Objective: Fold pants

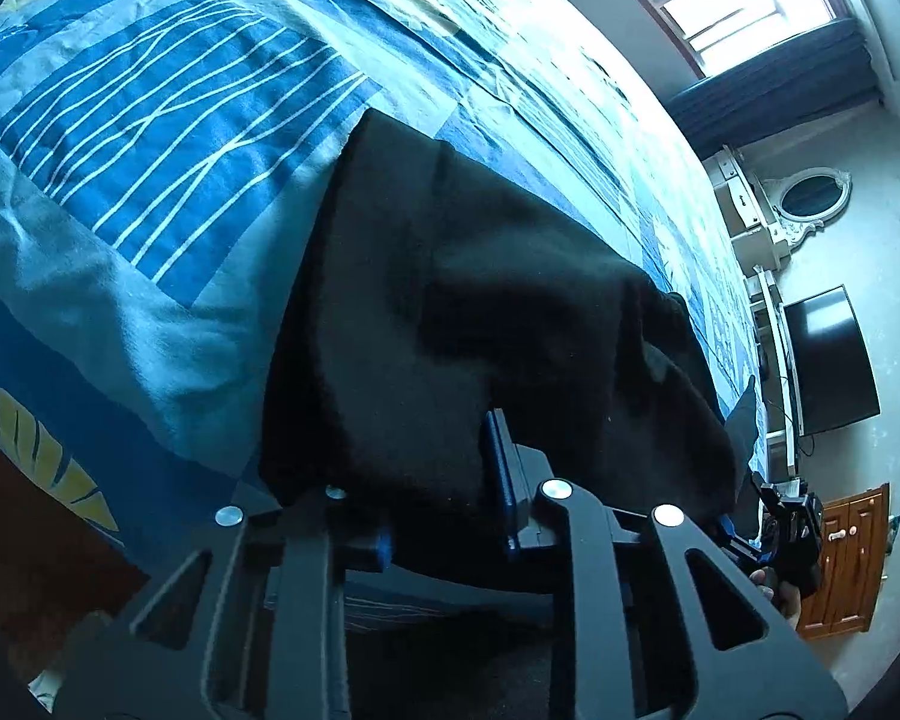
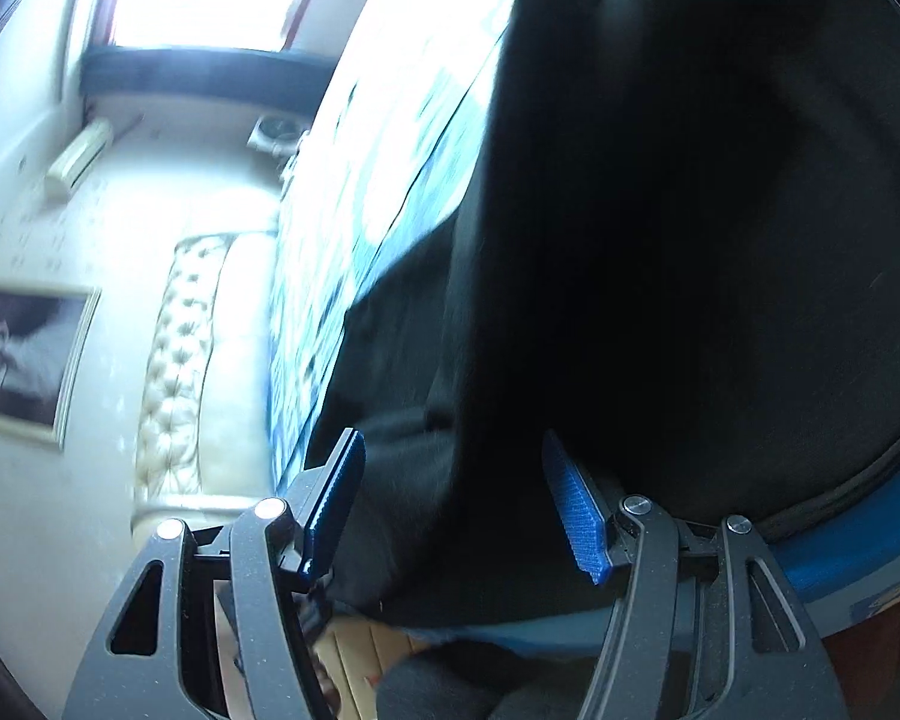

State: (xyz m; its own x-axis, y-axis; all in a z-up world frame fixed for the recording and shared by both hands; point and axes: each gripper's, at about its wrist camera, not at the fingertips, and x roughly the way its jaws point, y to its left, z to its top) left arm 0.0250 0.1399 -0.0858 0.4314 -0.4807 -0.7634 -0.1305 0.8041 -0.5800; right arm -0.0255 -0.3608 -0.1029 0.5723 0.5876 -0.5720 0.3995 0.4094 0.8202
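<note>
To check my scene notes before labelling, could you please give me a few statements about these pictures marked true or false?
1. The black pants lie on a blue patterned bedspread. True.
2. The right gripper is clamped fully shut. False: its blue pads stand apart, with dark fabric between them.
3. A dark television stands beyond the bed. True.
4. The bedspread is plain white. False: it is blue with white lines and leaf prints.

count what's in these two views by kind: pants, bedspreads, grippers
black pants: 1
blue patterned bedspread: 1
grippers: 2, the left gripper and the right gripper
total: 4
</note>
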